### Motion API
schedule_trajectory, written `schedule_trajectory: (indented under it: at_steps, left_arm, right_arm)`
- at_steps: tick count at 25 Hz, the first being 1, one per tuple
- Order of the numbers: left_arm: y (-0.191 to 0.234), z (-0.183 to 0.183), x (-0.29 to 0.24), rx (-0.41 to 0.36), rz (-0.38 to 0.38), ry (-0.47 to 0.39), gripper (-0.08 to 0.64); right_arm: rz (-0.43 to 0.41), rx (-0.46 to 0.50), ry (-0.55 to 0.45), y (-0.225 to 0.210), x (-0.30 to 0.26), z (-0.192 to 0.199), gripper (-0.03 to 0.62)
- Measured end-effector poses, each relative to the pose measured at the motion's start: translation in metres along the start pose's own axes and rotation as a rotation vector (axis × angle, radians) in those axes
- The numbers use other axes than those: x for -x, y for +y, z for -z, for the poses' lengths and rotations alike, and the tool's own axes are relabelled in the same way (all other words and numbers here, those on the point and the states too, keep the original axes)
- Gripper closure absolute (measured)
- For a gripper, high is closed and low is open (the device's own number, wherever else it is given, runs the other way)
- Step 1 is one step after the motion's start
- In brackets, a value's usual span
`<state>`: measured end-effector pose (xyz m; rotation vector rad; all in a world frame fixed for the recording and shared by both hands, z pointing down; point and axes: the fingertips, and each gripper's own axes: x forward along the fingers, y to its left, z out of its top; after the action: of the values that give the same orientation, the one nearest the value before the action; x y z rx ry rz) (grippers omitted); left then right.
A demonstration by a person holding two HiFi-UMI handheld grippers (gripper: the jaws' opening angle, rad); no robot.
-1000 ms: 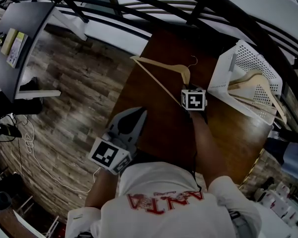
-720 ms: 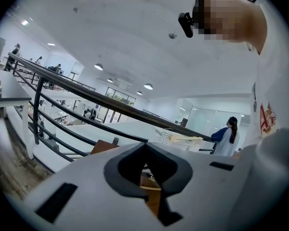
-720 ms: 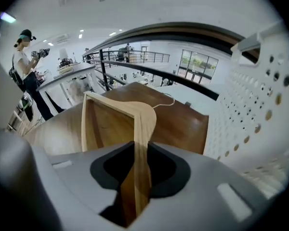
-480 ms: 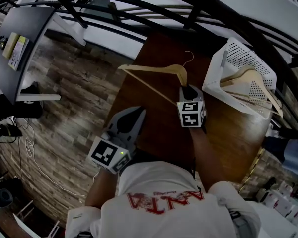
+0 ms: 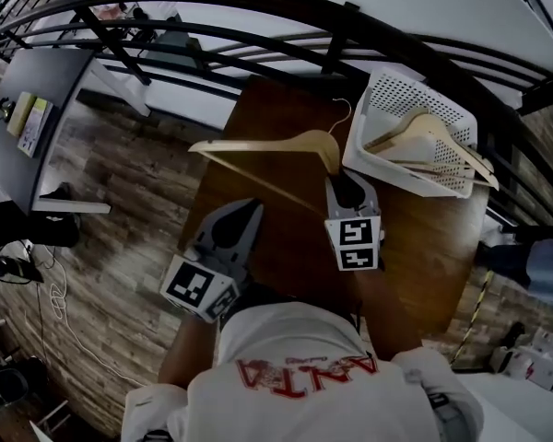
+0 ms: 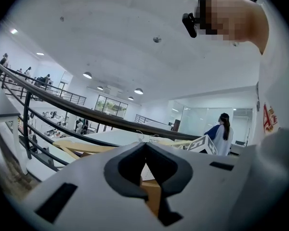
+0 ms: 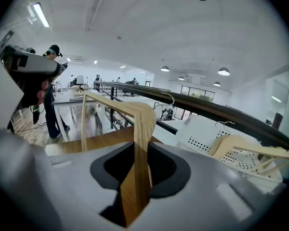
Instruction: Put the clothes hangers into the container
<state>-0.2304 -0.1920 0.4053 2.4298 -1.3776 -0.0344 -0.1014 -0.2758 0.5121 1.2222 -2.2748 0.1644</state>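
Observation:
A pale wooden clothes hanger (image 5: 258,145) with a wire hook hangs in the air above the brown table (image 5: 424,238). My right gripper (image 5: 336,178) is shut on its shoulder close to the hook. In the right gripper view the hanger (image 7: 140,124) runs upright between the jaws of the right gripper (image 7: 137,150). The white perforated container (image 5: 373,168) stands to the right and holds other wooden hangers (image 5: 424,132). My left gripper (image 5: 249,208) hovers at the table's left edge, shut and empty. In its own view the left gripper (image 6: 145,147) has its jaws closed together.
A black railing (image 5: 258,17) curves behind the table, and a wood-plank floor (image 5: 120,182) lies to the left. The container (image 7: 207,134) sits to the right of the held hanger. People stand in the background (image 6: 220,134).
My right gripper has lifted the hanger well up off the table and towards the camera. The left gripper rose a little. The basket now sits further left in the view.

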Motion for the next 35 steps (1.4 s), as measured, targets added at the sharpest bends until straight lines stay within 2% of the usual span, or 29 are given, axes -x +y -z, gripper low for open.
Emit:
schedule_trajectory:
  at_steps: [7, 13, 19, 25, 31, 35]
  left_arm:
    - [-0.057, -0.006, -0.02, -0.048, 0.059, -0.011, 0.551]
    - [-0.102, -0.003, -0.043, -0.056, 0.112, -0.011, 0.551]
    - [-0.138, -0.004, -0.06, -0.056, 0.161, -0.021, 0.551]
    - [-0.152, 0.002, -0.069, -0.046, 0.171, -0.03, 0.551]
    - [-0.157, 0.002, -0.077, -0.042, 0.162, -0.02, 0.551]
    - [-0.151, 0.009, -0.077, -0.036, 0.146, -0.019, 0.551]
  right_arm:
    - [0.097, -0.03, -0.058, -0.061, 0.074, 0.008, 0.506]
    - [0.251, -0.048, -0.067, -0.144, 0.136, 0.023, 0.505]
    - [0.417, -0.009, -0.066, -0.229, 0.188, 0.033, 0.505]
    - [0.503, 0.115, -0.051, -0.294, 0.211, 0.013, 0.505]
    - [0.535, 0.282, 0.014, -0.337, 0.199, -0.005, 0.506]
    - [0.522, 0.411, 0.077, -0.353, 0.178, -0.012, 0.505]
